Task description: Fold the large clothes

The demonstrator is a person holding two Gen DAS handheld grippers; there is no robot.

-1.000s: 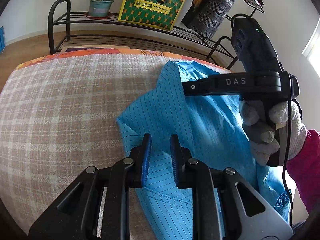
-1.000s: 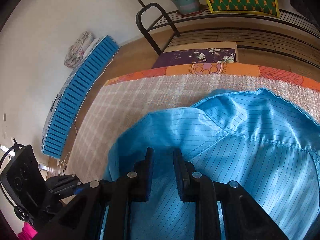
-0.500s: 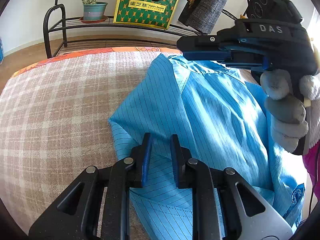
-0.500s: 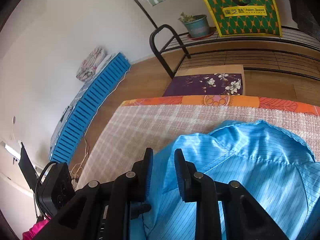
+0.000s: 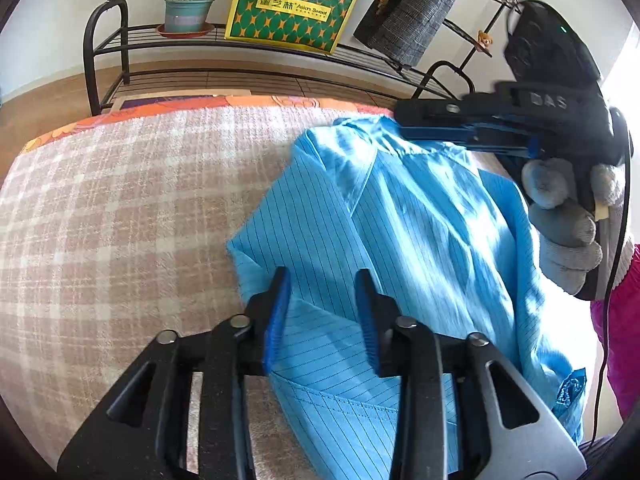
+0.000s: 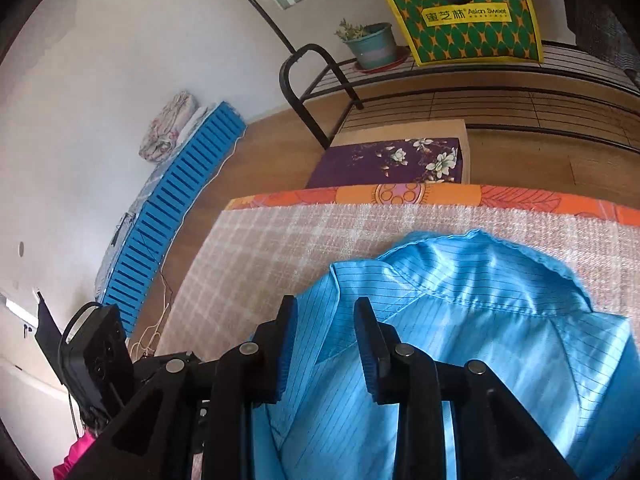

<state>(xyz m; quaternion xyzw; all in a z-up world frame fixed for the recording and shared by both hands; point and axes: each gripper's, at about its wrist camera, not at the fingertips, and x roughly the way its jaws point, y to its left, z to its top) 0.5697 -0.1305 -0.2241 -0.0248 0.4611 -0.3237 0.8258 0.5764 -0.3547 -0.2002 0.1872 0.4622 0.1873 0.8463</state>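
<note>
Left wrist view, left to right: a plaid beige-and-white blanket [image 5: 112, 216] is spread over the surface, with an orange patterned cover [image 5: 256, 102] showing along its far edge. A black metal rack [image 5: 120, 60] stands behind, and a potted plant [image 5: 186, 10] and a green-and-yellow gift bag [image 5: 292, 4] are seen on its shelf. The left gripper [image 5: 322, 312] is held low over the near part of the blue striped garment [image 5: 420, 232]; its jaws are parted, blue pads visible, nothing pinched between them. The garment lies crumpled on the right half of the blanket, collar toward the far edge. At the far right the right gripper [image 5: 404, 124] is held by a gray-gloved hand [image 5: 568, 232] above the collar; from this side its fingers look pressed close together, though no gap can be judged at this angle. Right wrist view, left to right: a blue slatted panel [image 6: 172, 208] lies on the wood floor by the wall, with a floral cloth bundle [image 6: 168, 126] at its far end. The left gripper's black body [image 6: 100, 360] is seen at the lower left. The right gripper [image 6: 326, 344] is shown with jaws spread apart over the garment's [image 6: 500, 340] shoulder and collar area, cloth lying below the gap, not clamped. A purple floral cushion [image 6: 396, 158] is seen on the floor beyond the blanket [image 6: 304, 236], and the rack [image 6: 312, 80], plant [image 6: 370, 46] and bag [image 6: 460, 12] appear at top right.
</note>
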